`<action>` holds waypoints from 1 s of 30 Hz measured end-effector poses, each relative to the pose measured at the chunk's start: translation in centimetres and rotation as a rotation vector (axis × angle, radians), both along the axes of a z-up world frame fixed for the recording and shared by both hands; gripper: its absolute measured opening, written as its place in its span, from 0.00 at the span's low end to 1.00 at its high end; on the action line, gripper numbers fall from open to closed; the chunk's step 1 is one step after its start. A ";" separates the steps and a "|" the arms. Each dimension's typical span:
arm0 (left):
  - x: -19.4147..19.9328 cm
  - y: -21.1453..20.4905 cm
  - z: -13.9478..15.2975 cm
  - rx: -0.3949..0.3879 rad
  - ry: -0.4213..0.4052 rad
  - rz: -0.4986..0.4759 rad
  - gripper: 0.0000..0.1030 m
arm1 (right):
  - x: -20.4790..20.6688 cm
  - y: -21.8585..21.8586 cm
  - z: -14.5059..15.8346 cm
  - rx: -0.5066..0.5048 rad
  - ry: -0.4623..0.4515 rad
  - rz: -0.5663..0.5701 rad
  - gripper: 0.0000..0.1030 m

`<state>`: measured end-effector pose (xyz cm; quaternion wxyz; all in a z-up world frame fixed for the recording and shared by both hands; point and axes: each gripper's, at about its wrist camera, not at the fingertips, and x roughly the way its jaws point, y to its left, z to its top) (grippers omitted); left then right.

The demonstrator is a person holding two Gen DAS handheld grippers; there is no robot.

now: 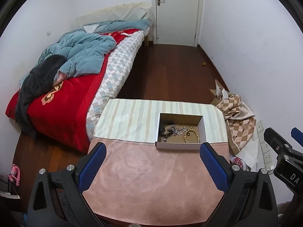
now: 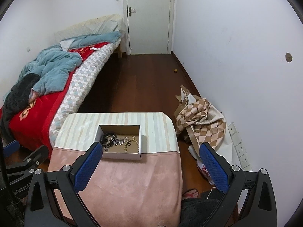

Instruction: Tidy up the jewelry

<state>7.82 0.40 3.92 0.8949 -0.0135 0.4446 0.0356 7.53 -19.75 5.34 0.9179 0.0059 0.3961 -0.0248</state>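
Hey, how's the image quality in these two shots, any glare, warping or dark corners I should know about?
Left wrist view: strong fisheye bending, black corners, soft glare on the striped cloth left of the box. Right wrist view: same curved walls and dark vignette, even indoor light, jewelry sharp enough but small.

White letters "DA" show on the black body of the right gripper (image 1: 287, 172) at the edge of the left wrist view (the rest runs out of frame). In the right wrist view, pale lettering on the left gripper's (image 2: 20, 188) black body reads roughly "Robot", its start and end cut off. Red print on a white bag (image 1: 239, 161) by the wall is illegible.
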 end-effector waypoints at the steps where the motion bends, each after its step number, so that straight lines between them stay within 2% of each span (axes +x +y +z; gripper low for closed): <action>1: 0.3 0.0 -0.3 0.003 0.006 0.003 0.98 | 0.3 0.0 -0.2 -0.002 0.010 0.000 1.00; 12: 1.8 0.1 -2.9 0.014 0.069 0.013 0.98 | 2.4 0.1 -2.9 -0.021 0.072 -0.005 1.00; 30: 1.9 0.1 -2.7 0.038 0.054 0.011 0.98 | 2.8 0.1 -3.6 -0.010 0.095 0.003 1.00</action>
